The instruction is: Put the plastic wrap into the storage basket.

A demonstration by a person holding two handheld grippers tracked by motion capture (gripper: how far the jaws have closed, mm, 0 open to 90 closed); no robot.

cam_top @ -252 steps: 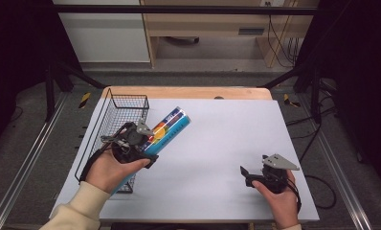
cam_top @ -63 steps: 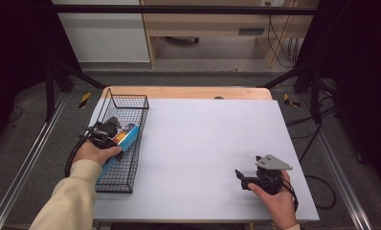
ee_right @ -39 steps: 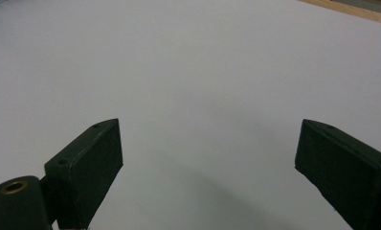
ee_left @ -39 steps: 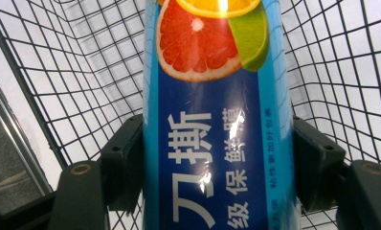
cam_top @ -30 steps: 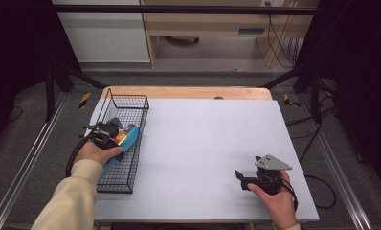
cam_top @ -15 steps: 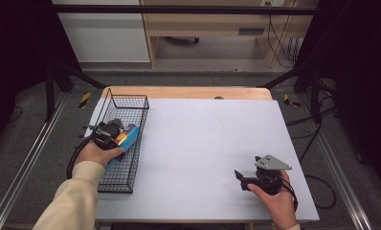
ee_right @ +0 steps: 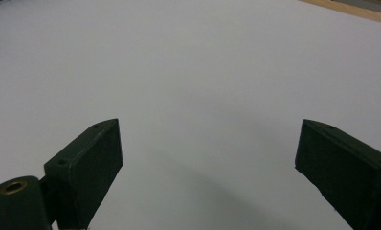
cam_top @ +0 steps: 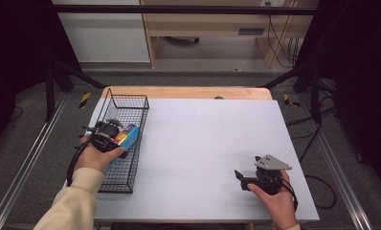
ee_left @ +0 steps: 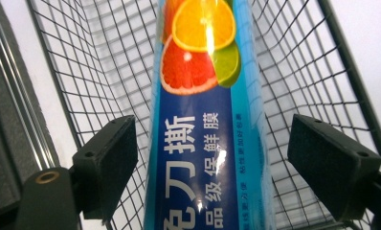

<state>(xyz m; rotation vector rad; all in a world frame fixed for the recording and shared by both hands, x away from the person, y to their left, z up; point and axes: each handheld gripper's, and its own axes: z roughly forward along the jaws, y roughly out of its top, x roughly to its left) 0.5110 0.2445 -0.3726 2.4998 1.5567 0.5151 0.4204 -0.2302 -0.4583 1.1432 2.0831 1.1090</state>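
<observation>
Left gripper [ee_left: 212,158] jaws are spread, box [ee_left: 205,120] loose between them in the basket [cam_top: 131,103]; I'd back straight out, no snagging wire.

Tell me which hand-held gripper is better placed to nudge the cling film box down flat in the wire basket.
Left. The left hand-held gripper straddles the box in the basket; the right hand-held gripper is across the table.

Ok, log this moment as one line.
left gripper: open, jaws clear of cling film box | box: in wire basket | right gripper: open over table
</observation>
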